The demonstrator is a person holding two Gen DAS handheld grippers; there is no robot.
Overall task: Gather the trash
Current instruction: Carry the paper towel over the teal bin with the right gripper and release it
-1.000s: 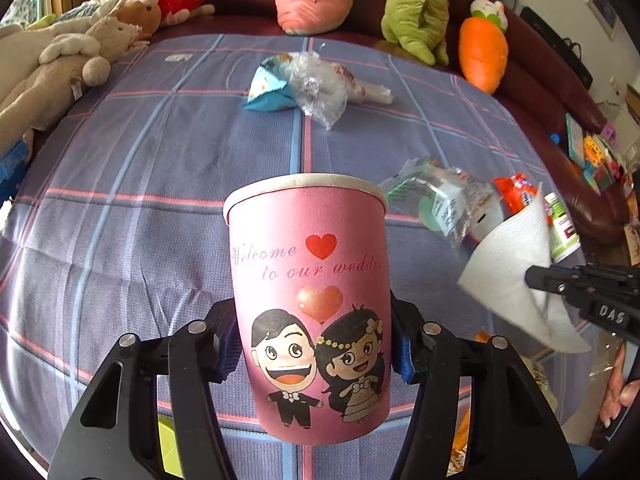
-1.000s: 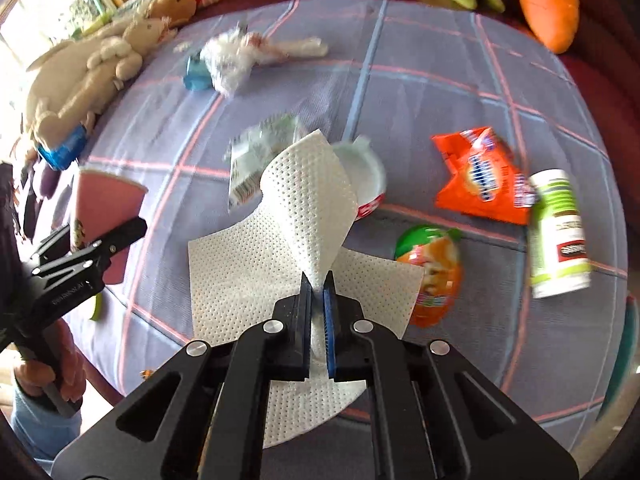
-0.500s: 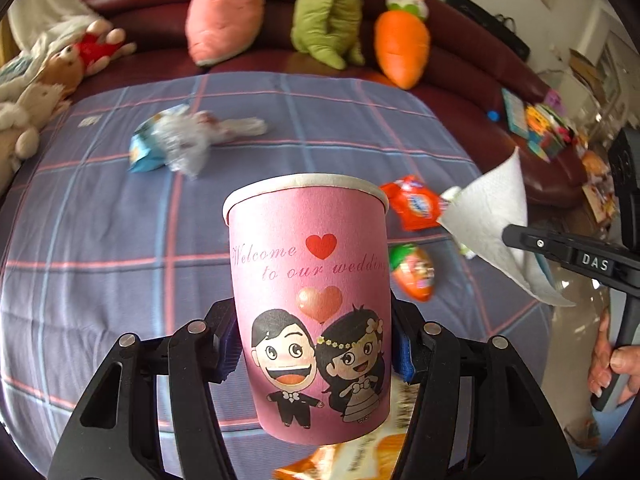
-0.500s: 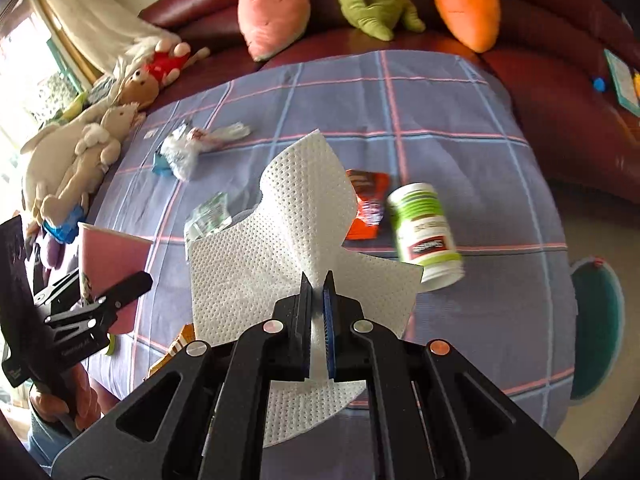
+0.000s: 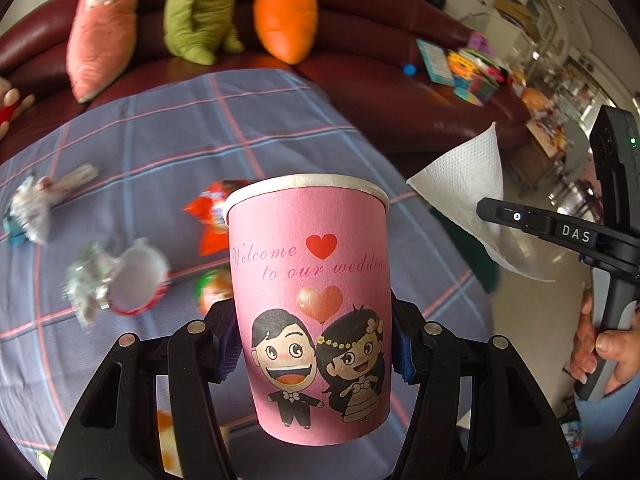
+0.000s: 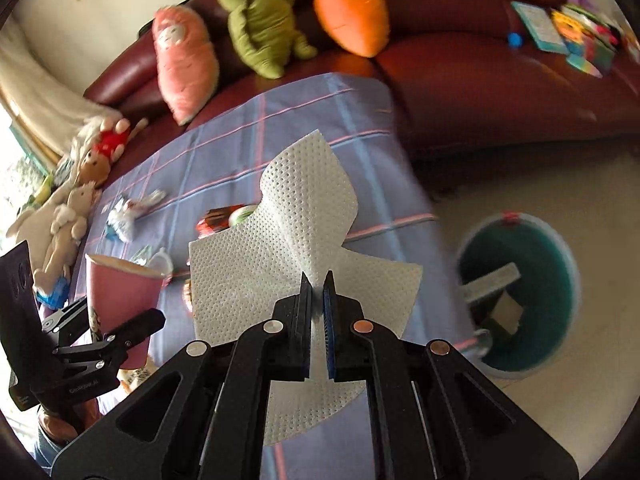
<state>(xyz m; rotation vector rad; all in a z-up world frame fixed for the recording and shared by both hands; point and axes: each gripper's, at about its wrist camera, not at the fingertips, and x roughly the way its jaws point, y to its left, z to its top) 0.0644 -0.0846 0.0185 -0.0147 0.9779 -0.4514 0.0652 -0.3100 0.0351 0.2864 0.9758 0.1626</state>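
Observation:
My left gripper [image 5: 314, 344] is shut on a pink paper cup [image 5: 308, 300] printed with a cartoon wedding couple, held upright above the table's right part. My right gripper [image 6: 318, 280] is shut on a white paper towel [image 6: 296, 248], which fans out above its fingers. In the left wrist view the right gripper [image 5: 486, 208] and its paper towel [image 5: 464, 184] hang beyond the table's edge, over the floor. In the right wrist view the left gripper [image 6: 120, 324] holds the cup [image 6: 120, 300] at the lower left. A teal bin [image 6: 520, 296] stands on the floor at the right.
On the blue plaid cloth [image 5: 168, 148] lie an orange snack bag [image 5: 212, 216], a white lid with a crumpled wrapper [image 5: 132, 280], a green-orange packet [image 5: 212, 288] and a plastic wrapper [image 5: 36, 204]. Plush toys [image 5: 284, 16] line the dark red sofa [image 5: 380, 80]. A hand [image 5: 600, 348] grips the right handle.
Both grippers have swung to the right together and risen a little, still holding the cup and the towel. The table's right edge, the floor and the teal bin have come into view.

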